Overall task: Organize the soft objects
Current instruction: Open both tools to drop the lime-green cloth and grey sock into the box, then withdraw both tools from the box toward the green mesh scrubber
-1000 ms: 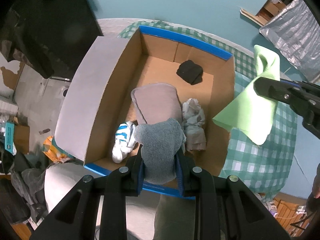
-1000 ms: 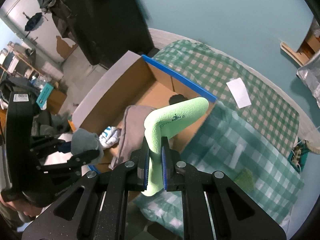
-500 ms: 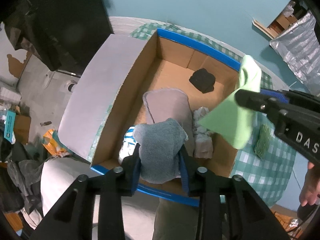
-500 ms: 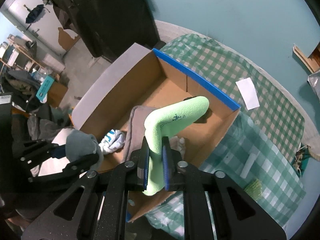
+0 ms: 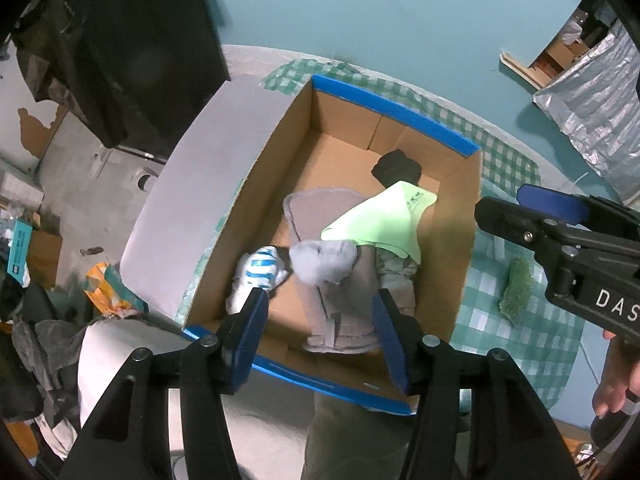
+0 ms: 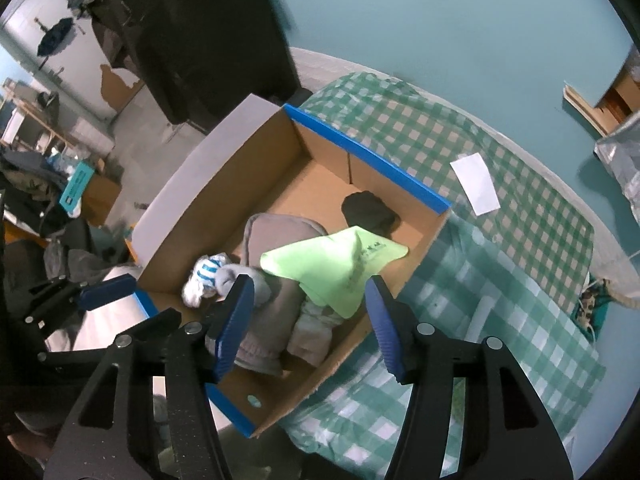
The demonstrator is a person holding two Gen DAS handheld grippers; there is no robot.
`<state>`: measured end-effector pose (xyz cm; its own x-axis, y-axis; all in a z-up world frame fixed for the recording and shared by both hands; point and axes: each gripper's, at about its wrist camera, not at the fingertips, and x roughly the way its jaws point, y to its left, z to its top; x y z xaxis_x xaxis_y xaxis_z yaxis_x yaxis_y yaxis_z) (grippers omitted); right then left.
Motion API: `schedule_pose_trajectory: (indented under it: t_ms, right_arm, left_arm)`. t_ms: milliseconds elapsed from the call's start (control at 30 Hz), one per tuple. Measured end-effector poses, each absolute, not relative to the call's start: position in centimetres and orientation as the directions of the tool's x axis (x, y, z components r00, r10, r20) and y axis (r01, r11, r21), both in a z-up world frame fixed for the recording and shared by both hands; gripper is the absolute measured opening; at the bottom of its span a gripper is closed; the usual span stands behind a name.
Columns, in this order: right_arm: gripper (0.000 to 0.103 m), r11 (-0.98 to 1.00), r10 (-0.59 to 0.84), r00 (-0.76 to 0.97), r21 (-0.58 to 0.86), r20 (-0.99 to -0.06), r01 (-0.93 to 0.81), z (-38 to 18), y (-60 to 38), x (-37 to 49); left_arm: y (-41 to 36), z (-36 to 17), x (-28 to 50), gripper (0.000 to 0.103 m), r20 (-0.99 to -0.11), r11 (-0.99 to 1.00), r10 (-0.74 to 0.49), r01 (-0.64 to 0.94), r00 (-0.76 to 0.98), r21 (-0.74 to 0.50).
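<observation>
Above an open brown cardboard box with blue-taped rims (image 5: 394,114), 2 hand-held claws point steeply down, both with jaws opening and nothing pressed between their blue pads. In the left wrist view, the left claw (image 5: 320,330) frames a rounded grey terry bundle (image 5: 323,266) that is clear of both pads and lies among the box's contents near the view's centre; whether it has fully settled cannot be told. A lime-green flat cloth (image 5: 380,226) lies spread, or is just landing, at 1 o'clock of the grey bundle, partly covering a long taupe folded garment (image 5: 340,312) and a crumpled pale grey rag (image 5: 396,276). A white-and-blue striped sock bundle (image 5: 258,274) sits at 9 o'clock of the grey bundle, against the box's left wall. A small black fabric wad (image 5: 396,168) rests near the far wall at 12 o'clock. In the right wrist view, the right claw (image 6: 310,322) hangs over the box's near right corner, the lime-green cloth (image 6: 332,266) below and between its spread fingers, free of them. The box stands on a surface draped in green-and-white checked cloth (image 6: 500,280), where a white paper slip (image 6: 475,182) lies at 2 o'clock of the box. A fuzzy green pad (image 5: 518,286) lies on that cloth at 3 o'clock in the left view.
</observation>
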<state>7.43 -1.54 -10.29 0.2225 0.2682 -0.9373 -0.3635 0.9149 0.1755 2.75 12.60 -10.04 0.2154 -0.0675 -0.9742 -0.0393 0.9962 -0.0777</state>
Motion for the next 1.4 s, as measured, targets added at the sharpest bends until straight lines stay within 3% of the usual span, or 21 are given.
schedule_pose_trajectory:
  t_ms: [867, 1400]
  right_arm:
    - [0.059, 0.964, 0.228, 0.265, 0.180, -0.937, -0.195, -8.5, -11.2, 3.5]
    - [0.059, 0.984, 0.179, 0.248, 0.180, -0.952, -0.017, -10.4, -19.1, 1.4]
  left_arm:
    - [4.2, -7.2, 2.2, 0.055, -0.957, 0.986, -0.085, 0.161, 0.277, -0.041]
    - [-1.5, -8.1, 3.0, 0.056, -0.964, 0.958, -0.101, 0.285, 0.246, -0.028]
